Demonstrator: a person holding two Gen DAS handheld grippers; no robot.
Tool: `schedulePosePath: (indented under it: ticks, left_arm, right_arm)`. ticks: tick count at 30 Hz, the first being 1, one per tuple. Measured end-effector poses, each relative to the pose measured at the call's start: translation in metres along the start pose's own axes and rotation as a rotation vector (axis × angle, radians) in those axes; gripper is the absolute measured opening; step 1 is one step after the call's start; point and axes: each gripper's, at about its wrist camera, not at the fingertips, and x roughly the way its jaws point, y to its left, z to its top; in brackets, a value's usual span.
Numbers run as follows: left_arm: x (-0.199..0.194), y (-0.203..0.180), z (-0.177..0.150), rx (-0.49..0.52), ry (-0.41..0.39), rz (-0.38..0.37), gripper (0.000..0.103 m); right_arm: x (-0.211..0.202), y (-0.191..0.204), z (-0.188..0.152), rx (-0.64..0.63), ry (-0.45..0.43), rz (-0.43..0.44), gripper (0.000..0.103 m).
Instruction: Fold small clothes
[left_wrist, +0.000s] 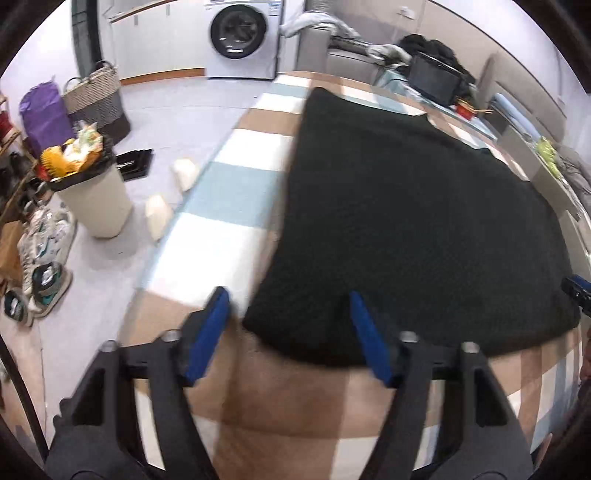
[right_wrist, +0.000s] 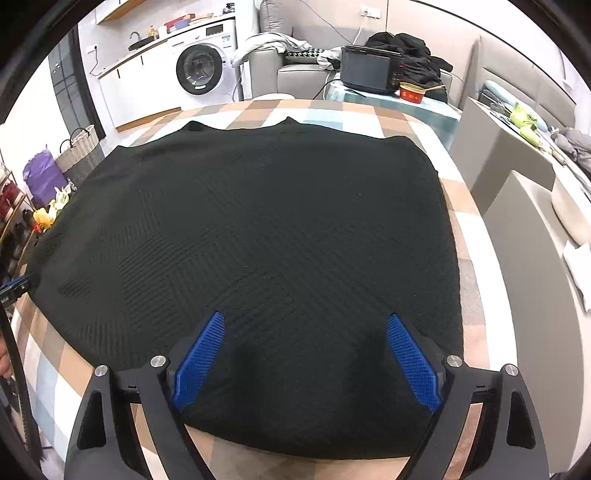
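A black knitted garment (right_wrist: 258, 236) lies spread flat on a table with a checked cloth (right_wrist: 469, 236). It also shows in the left wrist view (left_wrist: 413, 221). My left gripper (left_wrist: 286, 295) is open and empty, its blue fingers straddling the garment's near left corner at the hem. My right gripper (right_wrist: 304, 319) is open and empty, its blue fingers (right_wrist: 201, 358) above the near edge of the garment, towards its right side. The tip of the right gripper shows at the far right of the left wrist view (left_wrist: 578, 291).
On the floor left of the table stand a full bin (left_wrist: 92, 192), a woven basket (left_wrist: 96, 99), a purple bag (left_wrist: 44, 114) and shoes (left_wrist: 40, 258). A washing machine (right_wrist: 201, 70) stands at the back. A black appliance (right_wrist: 369, 70) and a red bowl (right_wrist: 412, 92) sit beyond the table.
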Motion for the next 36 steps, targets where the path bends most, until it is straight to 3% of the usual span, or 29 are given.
schedulePosePath:
  ticks: [1, 2, 3, 4, 7, 12, 18, 21, 27, 31, 34, 36]
  left_arm:
    - [0.003, -0.006, 0.001, 0.011, -0.005, 0.003, 0.053]
    - [0.005, -0.012, 0.001, 0.023, -0.008, -0.003, 0.042]
    - [0.006, -0.015, 0.002, 0.027, -0.017, -0.021, 0.022]
    - [0.009, -0.017, 0.006, 0.021, -0.015, -0.062, 0.015]
    - [0.012, -0.025, 0.014, 0.014, -0.035, -0.059, 0.012]
    - [-0.008, 0.000, 0.024, -0.054, -0.049, -0.128, 0.012]
    - [-0.050, -0.018, 0.043, -0.002, -0.146, -0.184, 0.011]
    - [-0.070, -0.055, 0.061, 0.074, -0.208, -0.250, 0.011]
    - [-0.086, -0.187, 0.079, 0.340, -0.248, -0.479, 0.011]
    - [-0.071, -0.288, 0.047, 0.549, -0.136, -0.644, 0.012]
    - [-0.051, -0.325, 0.018, 0.637, 0.009, -0.694, 0.020]
    - [-0.042, -0.329, 0.004, 0.661, 0.070, -0.725, 0.024]
  right_arm:
    - [-0.001, -0.001, -0.001, 0.005, -0.002, 0.001, 0.091]
    - [-0.001, -0.002, -0.001, 0.013, -0.002, -0.001, 0.091]
    - [0.000, -0.003, -0.001, 0.019, -0.002, -0.002, 0.091]
    - [0.001, -0.004, 0.000, 0.027, -0.001, -0.003, 0.091]
    - [0.001, -0.005, 0.000, 0.038, -0.004, 0.003, 0.091]
    - [0.003, -0.003, 0.000, 0.033, -0.006, 0.010, 0.091]
    - [0.003, -0.008, 0.001, 0.042, -0.015, 0.018, 0.091]
    - [-0.002, -0.013, 0.000, 0.051, -0.029, 0.017, 0.091]
    - [-0.015, -0.028, -0.007, 0.100, -0.053, -0.007, 0.091]
    - [-0.026, -0.046, -0.016, 0.156, -0.059, -0.041, 0.091]
    - [-0.033, -0.060, -0.024, 0.202, -0.055, -0.066, 0.091]
    - [-0.034, -0.068, -0.029, 0.226, -0.049, -0.084, 0.091]
